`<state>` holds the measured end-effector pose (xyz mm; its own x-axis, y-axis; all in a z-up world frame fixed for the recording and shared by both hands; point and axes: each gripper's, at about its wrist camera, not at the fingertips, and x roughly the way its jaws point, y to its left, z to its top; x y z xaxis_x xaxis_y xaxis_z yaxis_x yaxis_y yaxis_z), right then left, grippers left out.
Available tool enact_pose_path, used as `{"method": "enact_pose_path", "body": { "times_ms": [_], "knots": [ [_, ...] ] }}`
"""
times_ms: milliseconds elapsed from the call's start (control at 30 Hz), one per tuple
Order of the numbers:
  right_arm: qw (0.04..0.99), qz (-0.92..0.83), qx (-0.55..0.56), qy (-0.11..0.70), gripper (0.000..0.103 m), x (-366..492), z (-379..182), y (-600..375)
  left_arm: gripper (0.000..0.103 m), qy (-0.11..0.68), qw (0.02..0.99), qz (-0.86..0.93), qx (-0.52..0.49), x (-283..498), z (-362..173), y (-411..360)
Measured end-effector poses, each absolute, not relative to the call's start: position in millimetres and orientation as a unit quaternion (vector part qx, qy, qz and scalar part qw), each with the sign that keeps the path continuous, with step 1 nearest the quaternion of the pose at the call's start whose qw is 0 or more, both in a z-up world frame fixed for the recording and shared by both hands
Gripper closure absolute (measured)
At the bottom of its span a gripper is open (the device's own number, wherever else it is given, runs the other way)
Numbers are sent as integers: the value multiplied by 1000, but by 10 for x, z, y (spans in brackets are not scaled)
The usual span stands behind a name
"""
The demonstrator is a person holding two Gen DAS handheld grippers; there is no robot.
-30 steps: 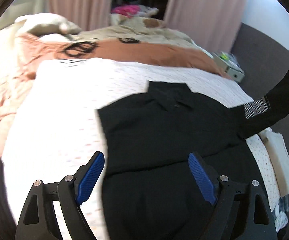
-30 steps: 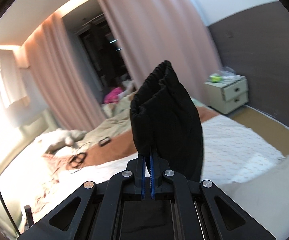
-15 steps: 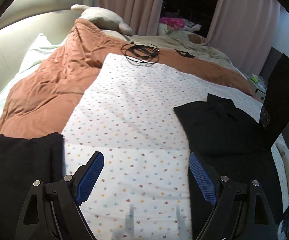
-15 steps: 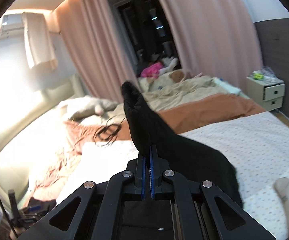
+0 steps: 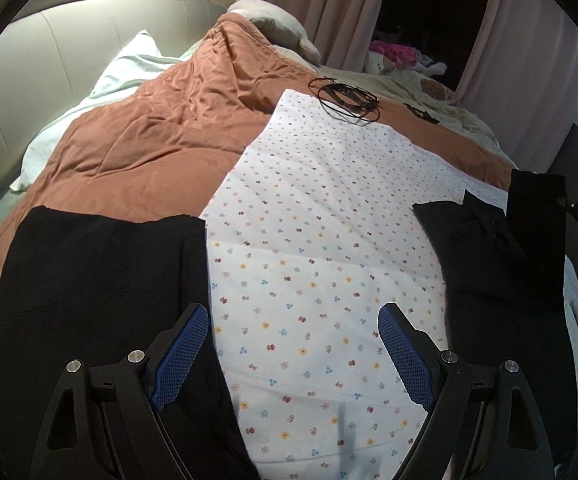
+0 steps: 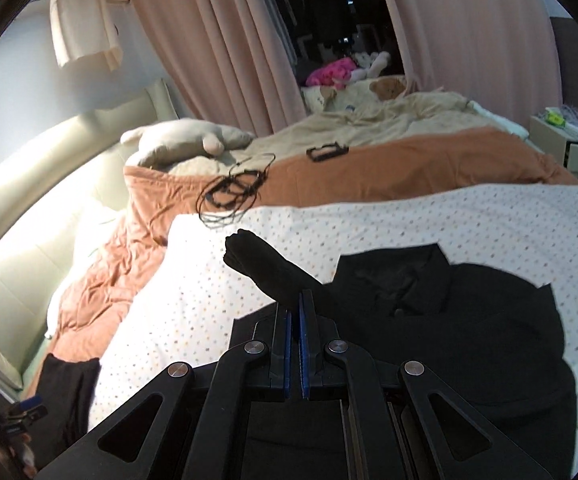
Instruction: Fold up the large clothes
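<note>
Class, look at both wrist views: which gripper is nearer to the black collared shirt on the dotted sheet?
Right. The right gripper is clamped on the black collared shirt's sleeve; the left gripper hangs open over the dotted sheet, apart from it.

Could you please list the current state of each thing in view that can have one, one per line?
Left gripper: open, nothing between its pads, above the spotted sheet.
Right gripper: shut on the black sleeve.
Black sleeve: lifted, pinched, sticking up past the jaws.
Black shirt: lying flat on the spotted sheet, collar up.
Second black garment: lying flat, apart from the shirt.
Black cables: loosely coiled on the bed.
Curtains: parted.
</note>
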<state>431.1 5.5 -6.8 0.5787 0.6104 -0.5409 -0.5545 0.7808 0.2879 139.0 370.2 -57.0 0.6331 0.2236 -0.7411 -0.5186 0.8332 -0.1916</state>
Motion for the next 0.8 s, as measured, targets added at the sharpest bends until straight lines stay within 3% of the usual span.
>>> {"method": "enact_pose_path", "body": {
  "times_ms": [267,367,400,433,700,800],
  "knots": [
    [880,324,1,348,98,4298,-639,625,15,377,874,220,-214,1252,-699,3749],
    [855,336,-68,389,82,4202,-937,921,15,379,873,215,-220,1293,-731,3715],
    [837,351,-86,411,61,4177,-1035,1002,15,380,873,212,-222,1319,-738,3686],
    [823,365,-96,425,52,4123,-1124,1043,15,380,874,207,-221,1344,-742,3649],
    [815,372,-80,437,49,3879,-1107,526,15,386,881,169,-218,1514,-779,3240],
    [822,361,-75,433,42,3839,-1027,233,15,388,881,156,-222,1555,-811,3081]
  ]
}}
